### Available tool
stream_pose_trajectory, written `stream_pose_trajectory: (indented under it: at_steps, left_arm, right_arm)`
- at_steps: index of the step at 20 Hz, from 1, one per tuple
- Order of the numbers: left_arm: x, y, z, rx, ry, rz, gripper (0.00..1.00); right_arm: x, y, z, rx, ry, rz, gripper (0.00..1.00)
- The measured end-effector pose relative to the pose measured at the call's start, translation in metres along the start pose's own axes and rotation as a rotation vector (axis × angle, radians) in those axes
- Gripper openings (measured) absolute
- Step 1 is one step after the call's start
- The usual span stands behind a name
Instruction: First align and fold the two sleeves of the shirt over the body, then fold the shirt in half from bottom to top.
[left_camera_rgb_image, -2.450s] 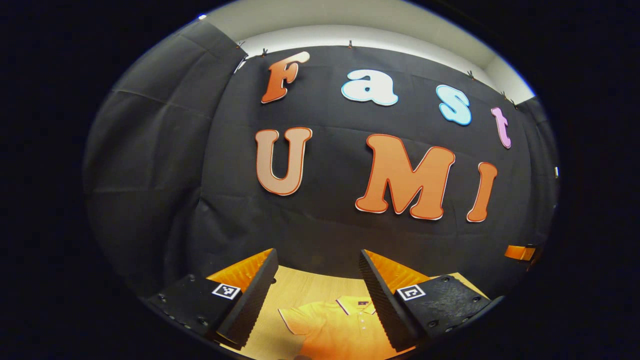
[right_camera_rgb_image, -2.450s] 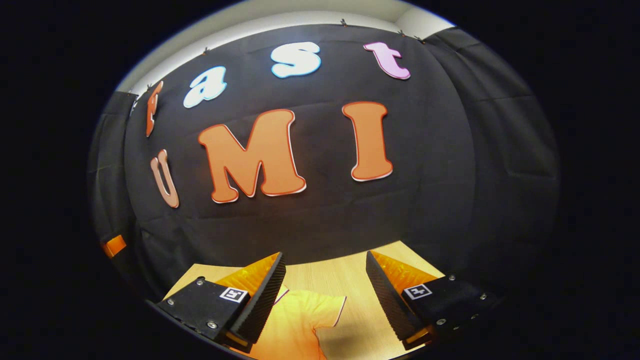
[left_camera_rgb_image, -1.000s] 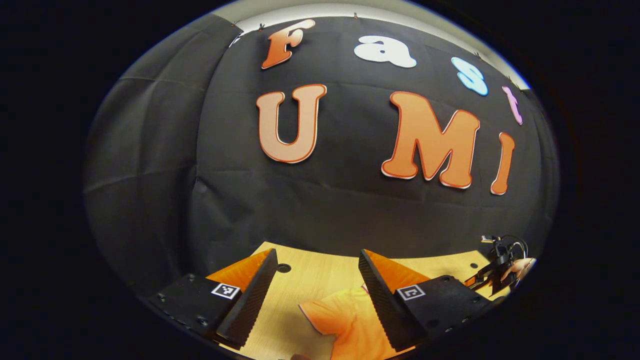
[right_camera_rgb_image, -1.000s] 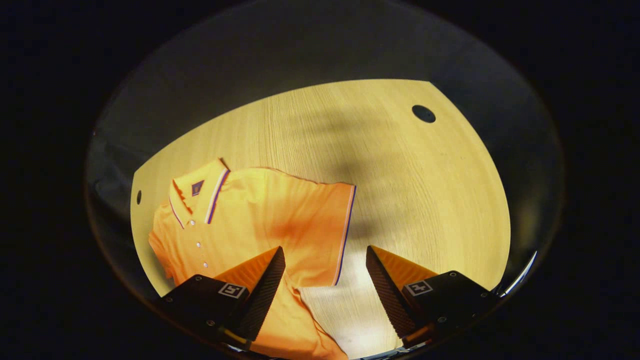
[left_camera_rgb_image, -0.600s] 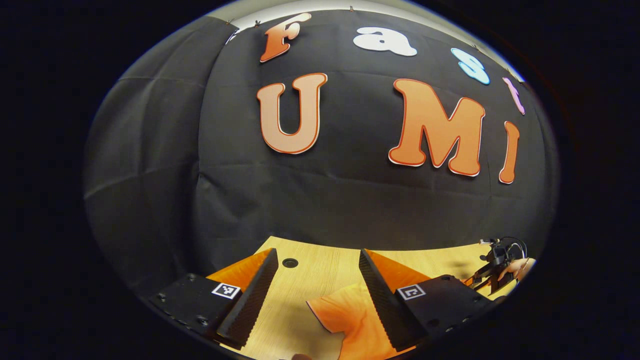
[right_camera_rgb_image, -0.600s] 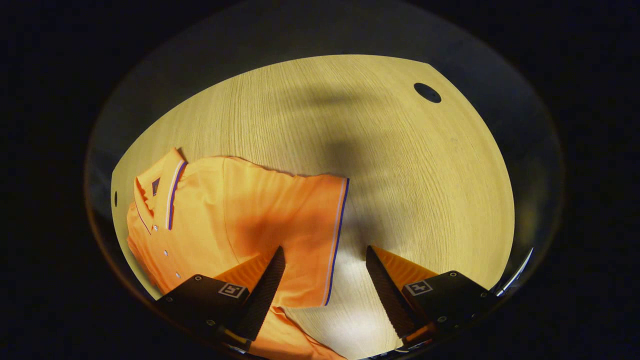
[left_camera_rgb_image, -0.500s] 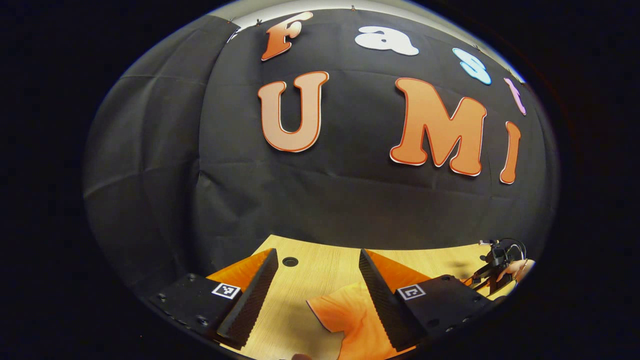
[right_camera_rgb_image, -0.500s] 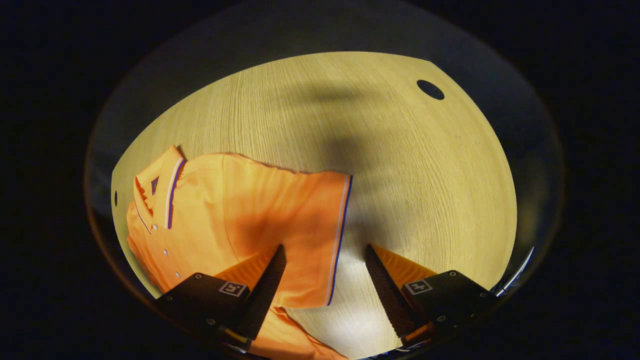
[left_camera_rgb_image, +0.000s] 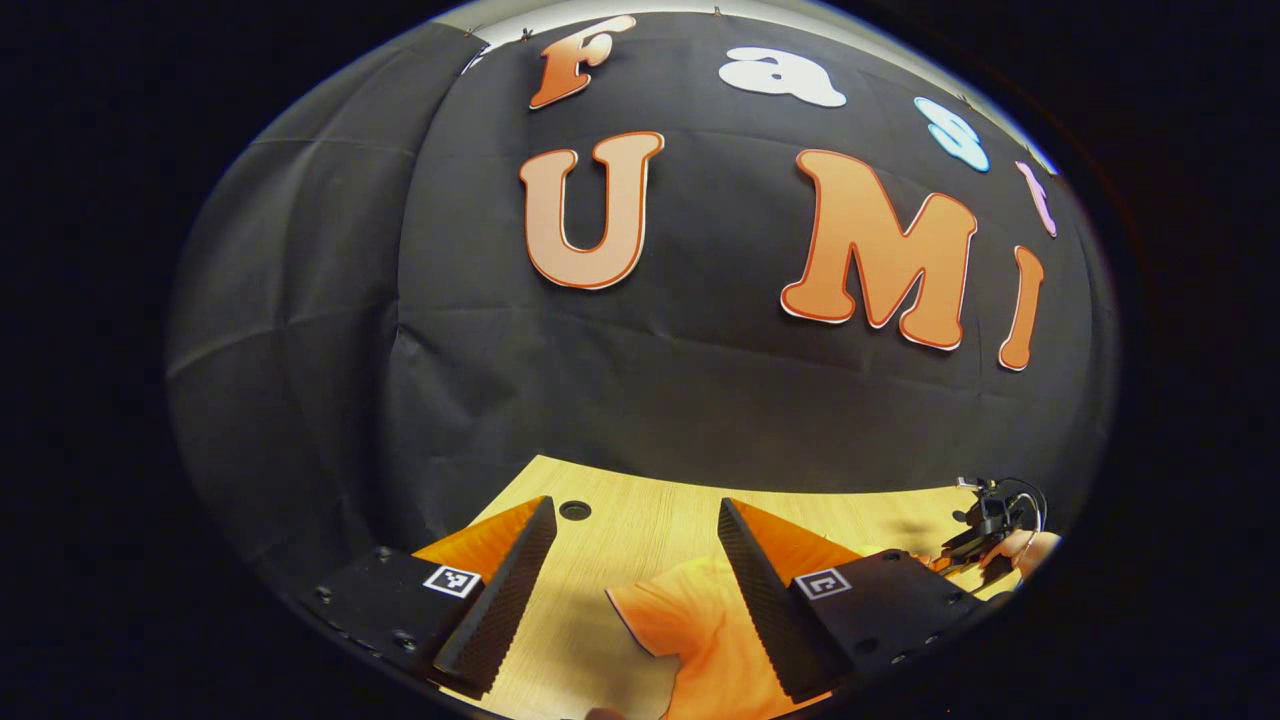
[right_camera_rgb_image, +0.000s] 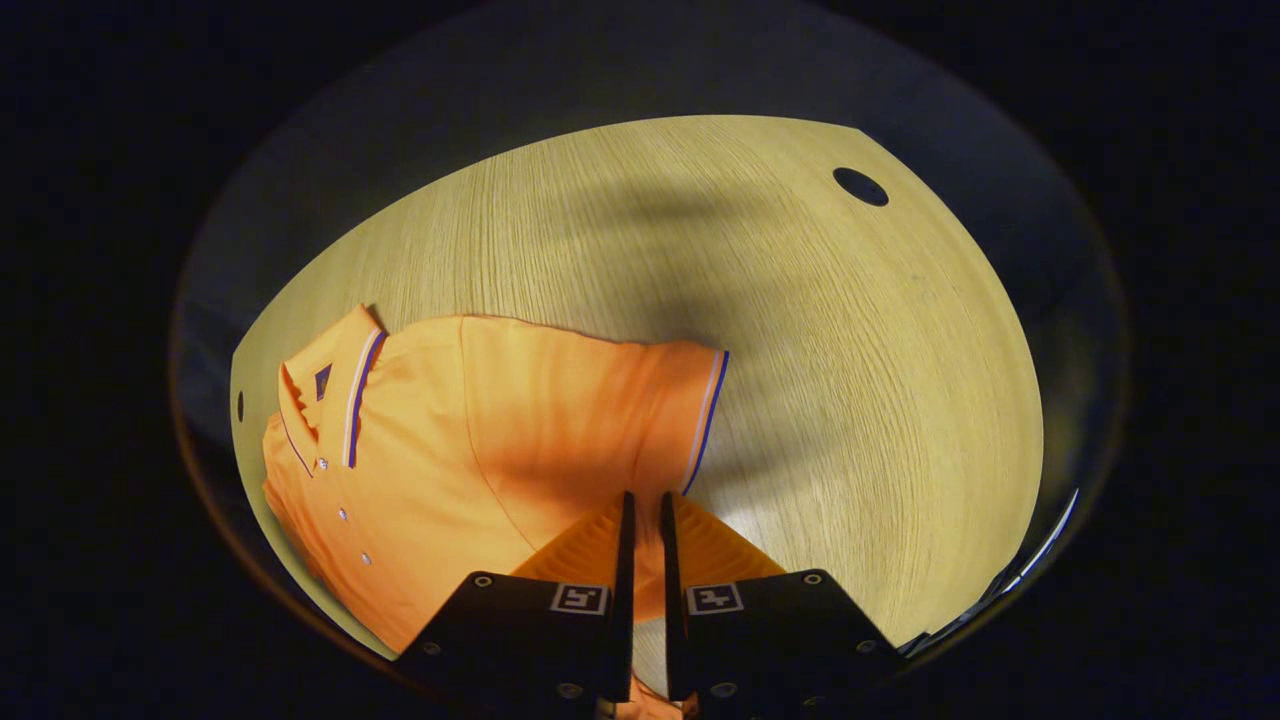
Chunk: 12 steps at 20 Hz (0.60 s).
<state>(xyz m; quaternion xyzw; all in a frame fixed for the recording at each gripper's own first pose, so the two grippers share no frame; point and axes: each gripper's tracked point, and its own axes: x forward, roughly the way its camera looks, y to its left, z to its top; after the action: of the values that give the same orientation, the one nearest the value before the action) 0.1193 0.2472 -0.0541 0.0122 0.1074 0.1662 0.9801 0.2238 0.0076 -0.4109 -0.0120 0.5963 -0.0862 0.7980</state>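
An orange polo shirt lies flat on the wooden table, collar to the left in the right gripper view. Its short sleeve with a striped hem points right. My right gripper is shut on that sleeve's lower hem corner. In the left gripper view, the other sleeve lies on the table between the spread fingers of my left gripper, which is open and holds nothing. Far right in that view are the other gripper and a hand.
The table has a round cable hole near its far right corner and another hole by the left gripper. Black cloth walls close in the booth right behind the table's far edge. Bare wood lies to the right of the shirt.
My right gripper tipped down over the table, came onto the sleeve's hem and has shut on it. The left gripper stayed open and drifted slightly toward the other sleeve.
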Motion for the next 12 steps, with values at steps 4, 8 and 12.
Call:
stream_pose_trajectory:
  at_steps: [4, 8, 12]
  left_arm:
    - [-0.008, 0.01, 0.006, 0.011, -0.014, 0.012, 0.98]
    - [-0.015, 0.019, 0.008, 0.009, -0.025, 0.013, 0.97]
    - [-0.021, 0.033, 0.011, 0.008, -0.033, 0.002, 0.97]
  right_arm:
    - [-0.015, -0.004, 0.0, 0.021, -0.008, -0.008, 0.0]
    - [-0.037, 0.009, 0.006, 0.031, -0.051, 0.018, 0.0]
    - [-0.073, 0.025, 0.018, 0.033, -0.138, 0.036, 0.0]
